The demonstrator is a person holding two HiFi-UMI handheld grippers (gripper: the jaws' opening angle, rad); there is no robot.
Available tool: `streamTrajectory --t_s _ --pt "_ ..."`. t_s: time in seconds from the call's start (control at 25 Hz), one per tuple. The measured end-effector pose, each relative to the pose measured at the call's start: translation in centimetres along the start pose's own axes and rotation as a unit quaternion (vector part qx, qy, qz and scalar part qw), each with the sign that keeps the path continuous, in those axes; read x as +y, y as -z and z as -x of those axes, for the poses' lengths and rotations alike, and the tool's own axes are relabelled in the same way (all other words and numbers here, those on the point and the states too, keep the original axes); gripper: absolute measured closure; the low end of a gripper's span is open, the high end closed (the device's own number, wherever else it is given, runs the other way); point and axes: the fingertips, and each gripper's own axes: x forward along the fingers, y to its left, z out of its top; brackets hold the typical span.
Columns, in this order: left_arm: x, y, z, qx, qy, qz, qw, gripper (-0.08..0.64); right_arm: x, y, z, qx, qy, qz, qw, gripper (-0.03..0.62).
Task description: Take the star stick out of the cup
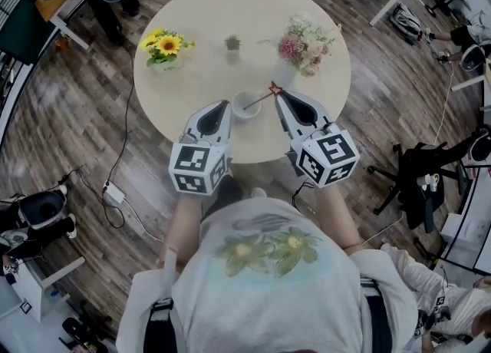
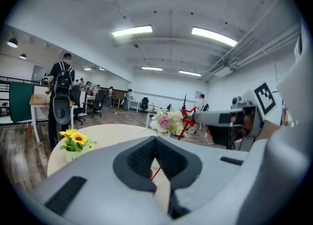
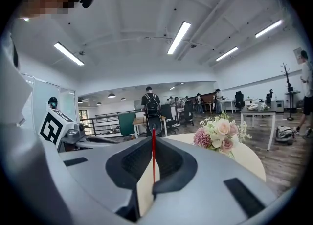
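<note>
Visibly, right gripper (image 1: 279, 97) pinching star stick (image 1: 265, 96), marker cube (image 1: 328, 157)

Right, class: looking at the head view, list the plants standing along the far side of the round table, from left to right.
sunflowers → small spiky green plant → pink and white bouquet

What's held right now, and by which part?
Right gripper is shut on the star stick, gripping its thin red shaft just below the star. Left gripper sits at the cup; a grip there cannot be told.
</note>
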Motion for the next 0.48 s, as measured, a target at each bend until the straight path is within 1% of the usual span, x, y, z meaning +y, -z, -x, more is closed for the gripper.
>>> streamTrajectory --t_s 0.48 --pt "-0.9 0.1 0.4 -0.001 -0.002 -0.001 1.0000 0.558 1.4 1.2 0.8 0.015 -0.016 0.004 1.000 0.561"
